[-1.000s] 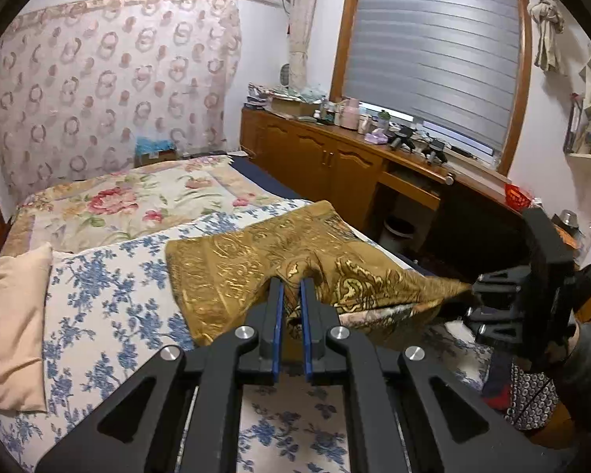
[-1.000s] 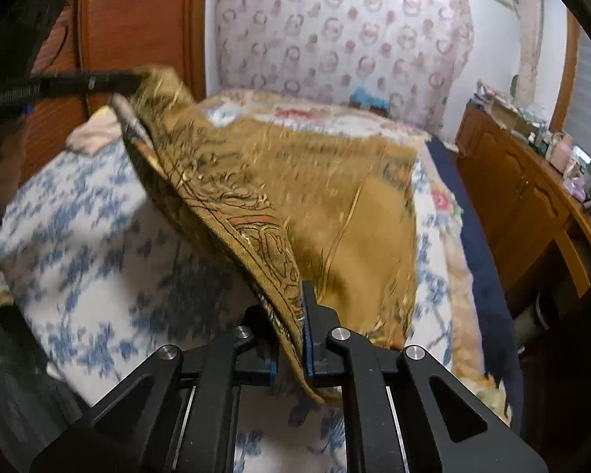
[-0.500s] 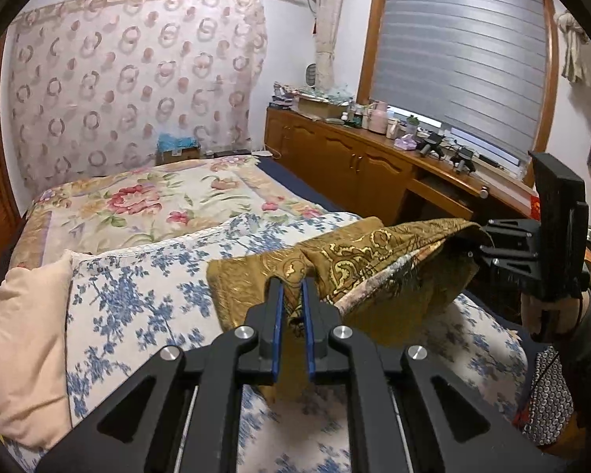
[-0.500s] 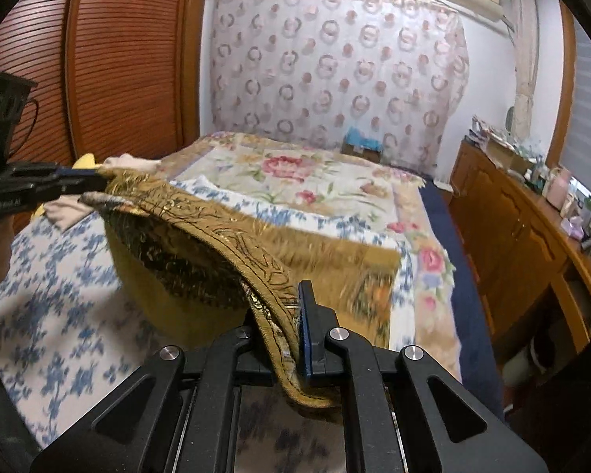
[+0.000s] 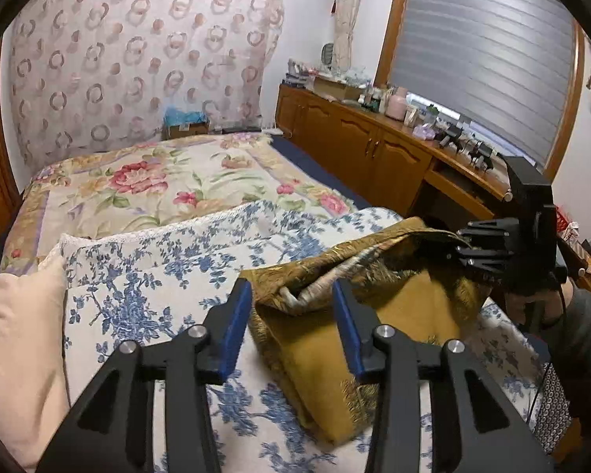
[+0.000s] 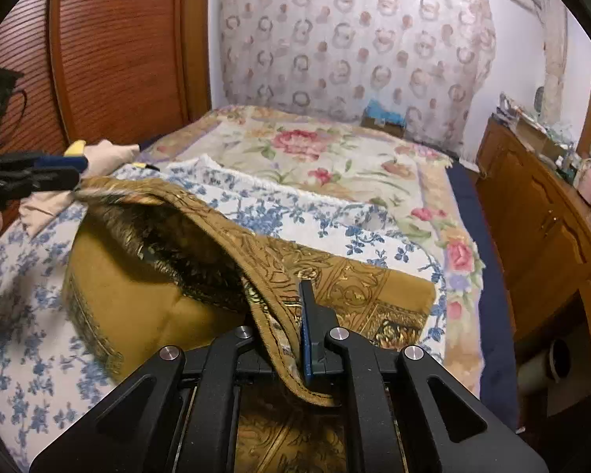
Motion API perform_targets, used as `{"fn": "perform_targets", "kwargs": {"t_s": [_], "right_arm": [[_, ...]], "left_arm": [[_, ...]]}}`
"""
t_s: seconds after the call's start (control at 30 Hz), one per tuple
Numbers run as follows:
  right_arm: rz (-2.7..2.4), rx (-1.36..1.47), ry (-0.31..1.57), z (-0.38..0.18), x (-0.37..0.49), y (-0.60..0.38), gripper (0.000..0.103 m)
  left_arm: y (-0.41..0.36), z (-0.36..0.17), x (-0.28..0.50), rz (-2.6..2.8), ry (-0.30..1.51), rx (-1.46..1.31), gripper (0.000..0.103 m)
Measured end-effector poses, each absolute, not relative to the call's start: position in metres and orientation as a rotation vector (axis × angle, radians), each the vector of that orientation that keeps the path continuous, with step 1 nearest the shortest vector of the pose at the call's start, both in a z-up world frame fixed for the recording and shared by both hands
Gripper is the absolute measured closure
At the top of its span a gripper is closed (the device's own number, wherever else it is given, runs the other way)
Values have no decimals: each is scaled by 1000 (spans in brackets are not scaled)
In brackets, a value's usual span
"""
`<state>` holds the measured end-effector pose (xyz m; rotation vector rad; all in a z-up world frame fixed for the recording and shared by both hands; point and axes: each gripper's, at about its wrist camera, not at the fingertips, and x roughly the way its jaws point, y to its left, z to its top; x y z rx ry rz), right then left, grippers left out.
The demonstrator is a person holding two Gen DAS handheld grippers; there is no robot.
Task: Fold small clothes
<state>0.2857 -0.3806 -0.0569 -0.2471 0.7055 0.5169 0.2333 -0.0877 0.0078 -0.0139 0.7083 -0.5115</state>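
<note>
A gold patterned cloth [image 5: 374, 307] lies partly folded on the bed, with its upper layer raised over the plain mustard underside. It also shows in the right wrist view [image 6: 224, 252]. My left gripper [image 5: 291, 315] is open, its blue-padded jaws on either side of the cloth's near corner without clamping it. My right gripper [image 6: 291, 327] is shut on the cloth's edge and holds it up. The right gripper appears in the left wrist view [image 5: 504, 244] at the cloth's far end. The left gripper appears in the right wrist view [image 6: 39, 173] at the other corner.
The bed carries a blue-flowered white blanket [image 5: 145, 276] and a rose-print quilt [image 5: 169, 181] behind it. A beige pillow [image 5: 15, 339] lies at the left. A wooden cabinet with clutter [image 5: 374, 134] runs along the right wall. A wooden sliding door [image 6: 110, 59] stands left.
My left gripper has opened and let go of the cloth corner. The cloth has come down from mid-air onto the bed, folded over itself. My right gripper still grips its edge.
</note>
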Motion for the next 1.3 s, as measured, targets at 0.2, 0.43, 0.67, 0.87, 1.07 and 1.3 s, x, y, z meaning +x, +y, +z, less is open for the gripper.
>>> {"fn": "perform_targets", "kwargs": {"t_s": [0.2,0.43,0.67,0.87,1.07,1.3], "right_arm": [[524,-246,734,-60,311,-378,97],[483,-241,722,-46,334,-377,84],[391,-212,678,-19,340,-398,62],[374,-157,690,-20,317,-423,60],[336,-115,759,-45,298,-444,60],[292,-59,817,-64,298,-454,43]], "left_arm": [[-90,-17,256,-499,785,21,60],[-100,-38,284,-510,848,39,60],[-105,-47,312,-534,883,5,60],[-104,-46,330,-502,850,-3,60],[-89,-43,349,-418,828,-2,63],[-77,-37,340,-467,836,-55,62]]}}
